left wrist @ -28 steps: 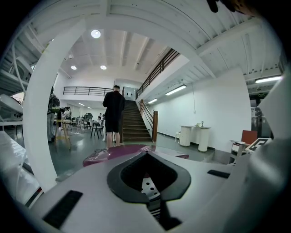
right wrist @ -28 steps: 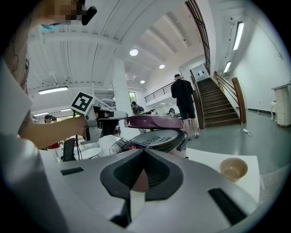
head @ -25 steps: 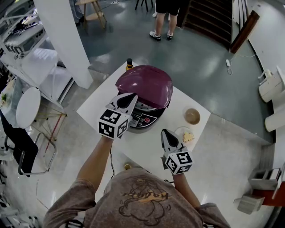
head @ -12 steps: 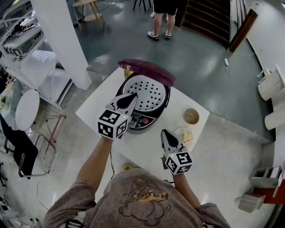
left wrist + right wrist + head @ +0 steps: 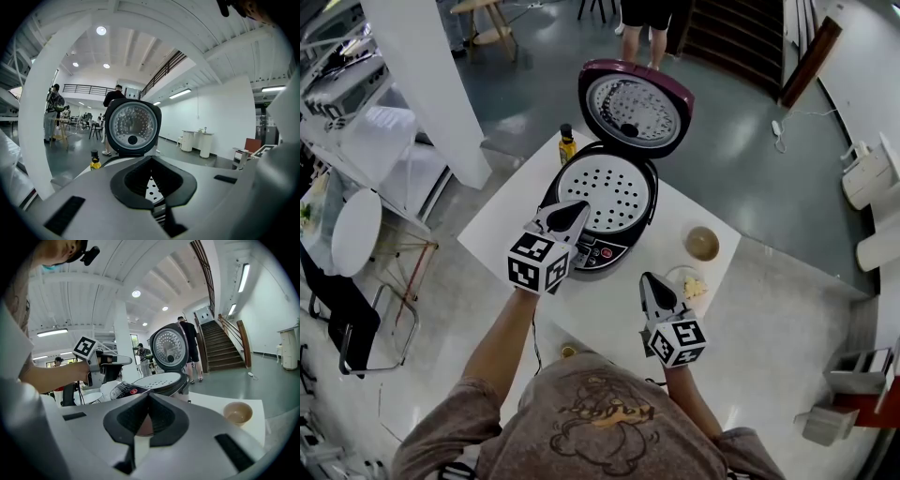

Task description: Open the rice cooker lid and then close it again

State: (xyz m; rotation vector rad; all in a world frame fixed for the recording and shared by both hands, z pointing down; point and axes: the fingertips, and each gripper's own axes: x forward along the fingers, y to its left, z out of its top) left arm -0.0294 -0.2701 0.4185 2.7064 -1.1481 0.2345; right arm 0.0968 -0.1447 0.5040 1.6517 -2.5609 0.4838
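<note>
The dark red rice cooker point(image 5: 602, 246) stands on the white table point(image 5: 502, 234) with its lid point(image 5: 636, 108) swung up and back, its metal inner face showing. The perforated white inner plate point(image 5: 605, 192) lies bare. My left gripper point(image 5: 574, 212) hovers shut and empty over the cooker's front rim, above the control panel point(image 5: 598, 254); whether it touches, I cannot tell. In the left gripper view the raised lid point(image 5: 133, 126) stands straight ahead. My right gripper point(image 5: 650, 281) is shut on nothing, low over the table to the cooker's right. The right gripper view shows the cooker point(image 5: 161, 380) from the side.
A yellow oil bottle point(image 5: 568, 142) stands behind the cooker on the left. A tan bowl point(image 5: 704, 244) and a small plate with food point(image 5: 692, 285) sit to the right. A white pillar point(image 5: 427, 84) and chairs are left of the table. A person point(image 5: 642, 19) stands beyond.
The lid went from closed, through half raised, to fully open and upright at the back. Both grippers stayed almost where they were.
</note>
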